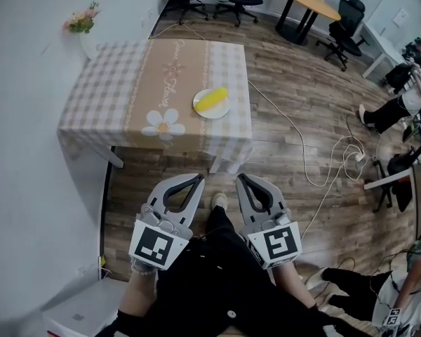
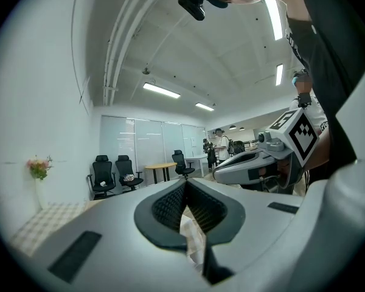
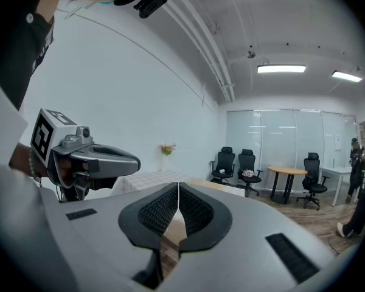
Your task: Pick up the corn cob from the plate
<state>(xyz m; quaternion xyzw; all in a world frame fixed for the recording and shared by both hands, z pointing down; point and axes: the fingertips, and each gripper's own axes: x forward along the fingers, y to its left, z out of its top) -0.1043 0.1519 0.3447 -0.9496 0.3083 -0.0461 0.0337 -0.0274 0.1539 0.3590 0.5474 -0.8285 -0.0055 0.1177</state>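
Stands well back from the table [image 1: 112,97], holding the left gripper [image 1: 197,180] and the right gripper [image 1: 243,180] side by side near the body, above the wooden floor [image 1: 295,76] and the person's own legs [image 1: 217,272]. Points both roughly level toward the far table, which reads as a carrying pose for the approach, not a reach.

Shows each pair of jaws closed tip to tip in its own gripper view, gripping nothing, with only background visible through the slit below the tips. Makes sense at this stage, with nothing in range to grasp. Calls for opening one pair before any pick.

Finds the yellow corn cob [image 1: 212,98] lying aslant on the small white plate [image 1: 209,113], toward the near right corner of the table, just right of the printed daisy [image 1: 163,123] on the checked cloth. Well apart from both grippers, so the task looks barely begun. Sits slightly nearer the right gripper's line, probably making that the handier tool, though either could serve. Rests with its ends free of the rim, leaving room for jaws to close across its middle.

Leaves the vase of flowers [image 1: 84,27] at the far left corner, clear of the plate and no obstacle. Trails a white cable [image 1: 295,139] over the floor right of the table, worth stepping around on the way in.
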